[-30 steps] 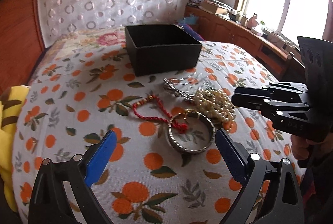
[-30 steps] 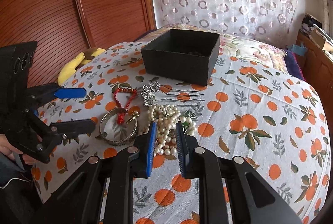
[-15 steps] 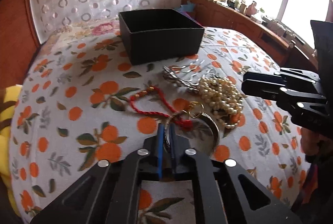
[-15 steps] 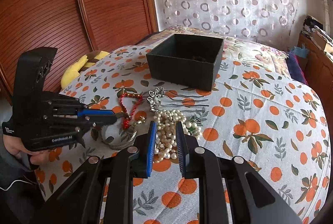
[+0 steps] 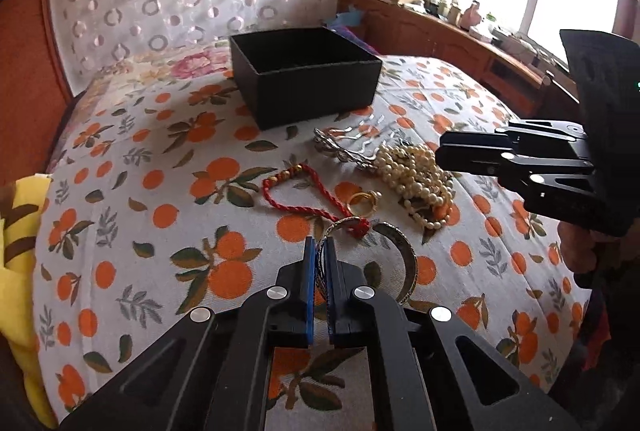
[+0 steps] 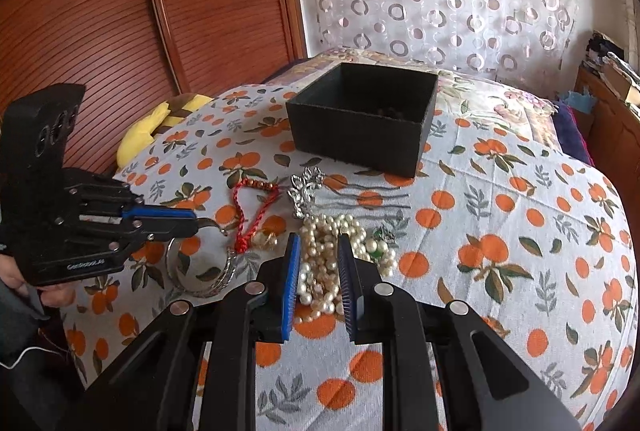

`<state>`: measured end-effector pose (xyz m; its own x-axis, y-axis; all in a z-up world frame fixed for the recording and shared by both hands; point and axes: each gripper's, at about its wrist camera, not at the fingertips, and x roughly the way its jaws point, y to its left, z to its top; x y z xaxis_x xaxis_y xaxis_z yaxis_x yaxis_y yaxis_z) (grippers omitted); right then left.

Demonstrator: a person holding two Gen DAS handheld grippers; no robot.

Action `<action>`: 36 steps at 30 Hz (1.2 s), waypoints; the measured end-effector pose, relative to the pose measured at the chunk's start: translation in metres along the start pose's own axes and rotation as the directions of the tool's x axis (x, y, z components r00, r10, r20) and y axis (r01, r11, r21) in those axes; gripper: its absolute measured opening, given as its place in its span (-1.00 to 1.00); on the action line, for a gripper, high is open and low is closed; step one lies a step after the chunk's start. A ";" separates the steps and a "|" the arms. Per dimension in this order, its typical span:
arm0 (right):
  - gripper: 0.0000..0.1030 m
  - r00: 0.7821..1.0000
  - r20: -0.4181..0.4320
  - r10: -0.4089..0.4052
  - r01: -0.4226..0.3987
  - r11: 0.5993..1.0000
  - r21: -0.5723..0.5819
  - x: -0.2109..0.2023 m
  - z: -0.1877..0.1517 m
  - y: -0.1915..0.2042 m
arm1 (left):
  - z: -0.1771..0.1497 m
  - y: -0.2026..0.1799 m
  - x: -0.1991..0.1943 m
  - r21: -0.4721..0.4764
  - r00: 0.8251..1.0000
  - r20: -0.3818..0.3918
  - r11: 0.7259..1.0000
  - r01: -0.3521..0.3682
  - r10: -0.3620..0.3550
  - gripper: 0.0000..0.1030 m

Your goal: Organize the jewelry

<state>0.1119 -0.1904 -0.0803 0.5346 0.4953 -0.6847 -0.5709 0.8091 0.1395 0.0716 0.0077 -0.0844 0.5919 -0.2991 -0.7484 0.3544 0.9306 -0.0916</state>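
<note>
Since a second ago the left tongs point(image 5: 319, 251) have snapped shut from wide apart and now pinch the silver bangle's point(image 5: 394, 251) near rim, low in the frame. The red cord bracelet point(image 5: 304, 191) overlaps the bangle and could snag on lifting. The right tongs point(image 6: 318, 255), slightly spread, straddle the pearl necklace point(image 6: 340, 243) without gripping it.

We see a shiny metal bangle point(image 5: 400, 243), glossy pearl beads point(image 5: 416, 175), twisted red cord point(image 5: 304, 191), perhaps matt cardboard box point(image 5: 312, 91).
</note>
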 end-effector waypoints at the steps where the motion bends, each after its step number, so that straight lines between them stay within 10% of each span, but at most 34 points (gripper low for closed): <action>1: -0.59 1.000 0.002 -0.002 0.002 1.000 -0.007 0.002 0.003 0.001 | 0.000 0.003 -0.003 -0.013 1.000 0.011 1.000 -0.006 0.006 -0.94; 7: -0.55 1.000 -0.001 -0.010 0.010 0.999 -0.051 0.022 0.023 0.014 | 0.000 0.025 -0.019 -0.077 0.997 0.064 0.996 -0.038 0.043 -0.93; 10: -0.21 1.000 -0.020 -0.013 0.011 0.997 -0.077 0.037 0.030 0.022 | 0.001 0.034 -0.026 -0.101 0.994 0.086 0.993 -0.054 0.063 -0.93; 22: -0.22 0.981 -0.137 -0.135 0.105 0.973 -0.203 0.084 0.036 0.042 | 0.007 0.058 -0.045 -0.170 0.981 0.150 0.981 -0.098 0.124 -0.93; 26: -0.58 0.979 -0.128 -0.157 0.128 0.969 -0.211 0.083 0.037 0.040 | 0.010 0.061 -0.048 -0.181 0.977 0.166 0.978 -0.101 0.132 -0.93; 36: -0.72 0.998 -0.040 -0.048 0.041 0.986 -0.162 0.043 0.051 0.037 | 0.021 0.057 -0.053 -0.178 0.971 0.192 0.978 -0.108 0.142 -0.93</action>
<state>0.1455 -0.1228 -0.0686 0.5360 0.4428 -0.7188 -0.6418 0.7669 -0.0061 0.0761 0.0724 -0.0363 0.7642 -0.1991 -0.6135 0.1544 0.9800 -0.1257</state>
